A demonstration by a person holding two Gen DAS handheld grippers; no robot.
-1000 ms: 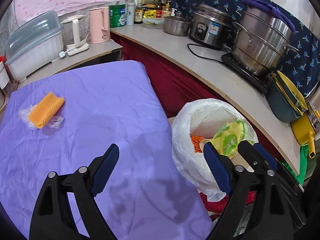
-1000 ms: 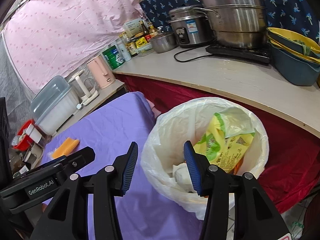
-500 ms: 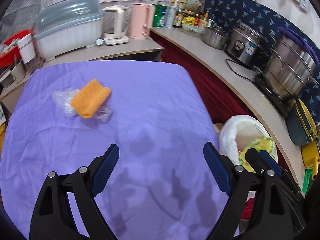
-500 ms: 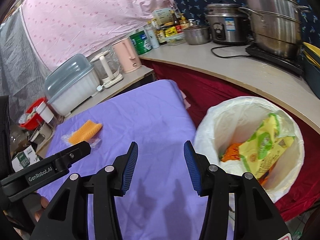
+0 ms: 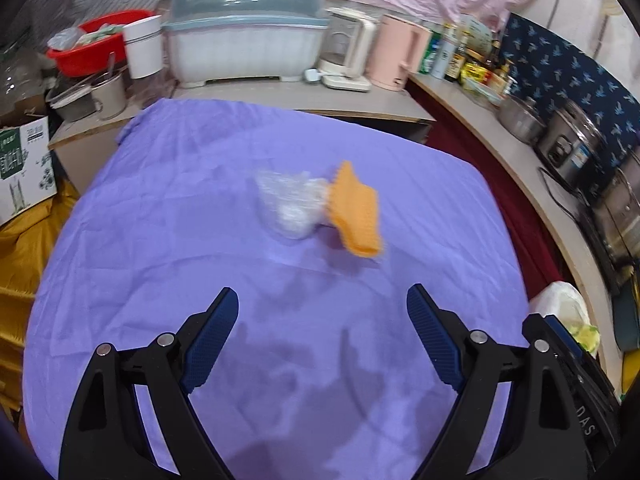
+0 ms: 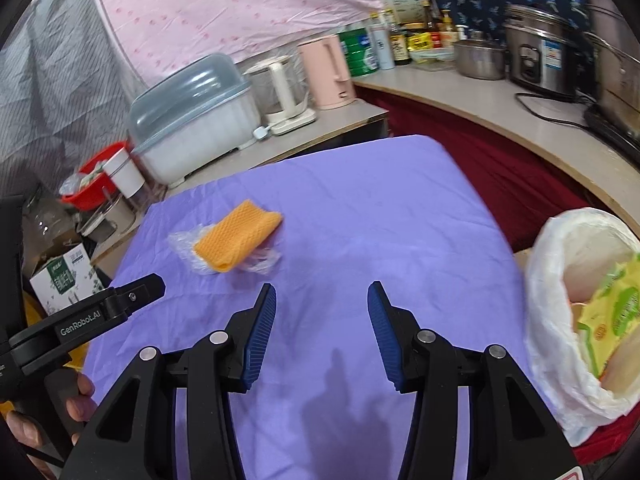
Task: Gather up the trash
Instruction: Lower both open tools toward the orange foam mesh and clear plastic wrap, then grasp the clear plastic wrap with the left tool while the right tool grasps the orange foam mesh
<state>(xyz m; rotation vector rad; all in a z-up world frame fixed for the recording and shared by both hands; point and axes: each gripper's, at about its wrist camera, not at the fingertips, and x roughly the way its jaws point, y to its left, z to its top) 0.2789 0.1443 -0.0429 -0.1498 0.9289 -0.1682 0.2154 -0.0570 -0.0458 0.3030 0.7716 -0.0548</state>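
An orange sponge-like pad (image 5: 356, 212) lies on crumpled clear plastic wrap (image 5: 290, 204) in the middle of the purple-clothed table (image 5: 160, 240). Both show in the right wrist view, the pad (image 6: 236, 240) over the wrap (image 6: 182, 244). My left gripper (image 5: 322, 340) is open and empty, above the cloth just short of them. My right gripper (image 6: 322, 330) is open and empty over the table's near right part. The white-lined trash bin (image 6: 560, 264), holding a yellow-green packet (image 6: 612, 320), stands off the table's right edge and shows small in the left wrist view (image 5: 560, 304).
A counter (image 6: 500, 104) runs behind and right with a rice cooker (image 6: 540, 60), steel pots, bottles, a pink kettle (image 6: 328, 72) and a lidded dish box (image 6: 192, 120). A cardboard box (image 5: 24, 160) and red basin (image 5: 92, 44) stand left.
Both grippers swung left, away from the trash bin and toward the table's middle. The orange pad and wrap now sit ahead of the left gripper. Both stayed open.
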